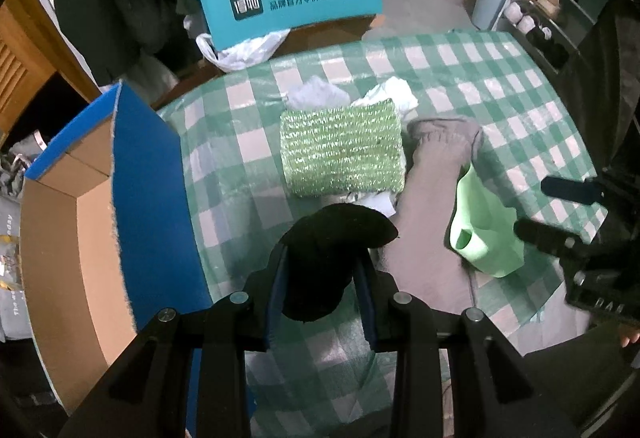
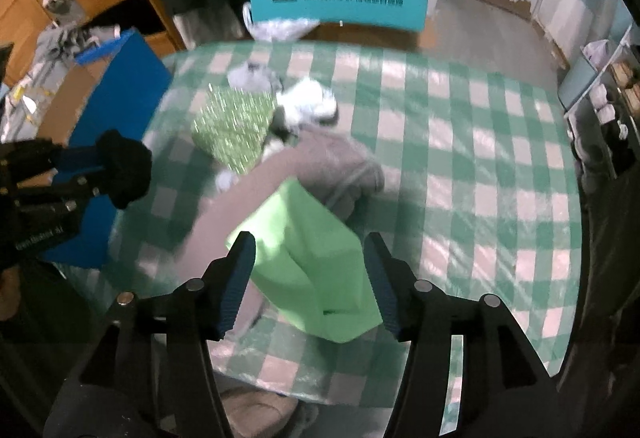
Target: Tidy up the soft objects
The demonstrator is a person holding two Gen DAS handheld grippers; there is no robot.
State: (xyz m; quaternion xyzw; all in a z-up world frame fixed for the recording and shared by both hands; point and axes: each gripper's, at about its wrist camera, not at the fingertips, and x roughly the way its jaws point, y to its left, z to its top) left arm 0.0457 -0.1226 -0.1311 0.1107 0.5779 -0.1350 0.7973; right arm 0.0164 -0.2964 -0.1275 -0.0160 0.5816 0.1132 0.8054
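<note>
Nearest to me, my left gripper (image 1: 324, 278) is clenched on a black sock (image 1: 332, 250), lifted over the near part of the checked tablecloth (image 1: 500, 86). Hard on its left sits the open cardboard box (image 1: 80, 238), its blue wall (image 1: 152, 198) just beside my fingers, so not much room that side. My right gripper (image 2: 310, 282) is spread wide, one finger either side of the light green cloth (image 2: 316, 266), not pinching it. That cloth lies on a grey garment (image 1: 424, 206). Farther out, the green knitted cloth (image 1: 340, 150) sits mid-table with whitish rags (image 1: 392, 94) touching its far edge. The right half of the table is bare checks. Past the far edge stands a teal chair back (image 1: 292, 2).
</note>
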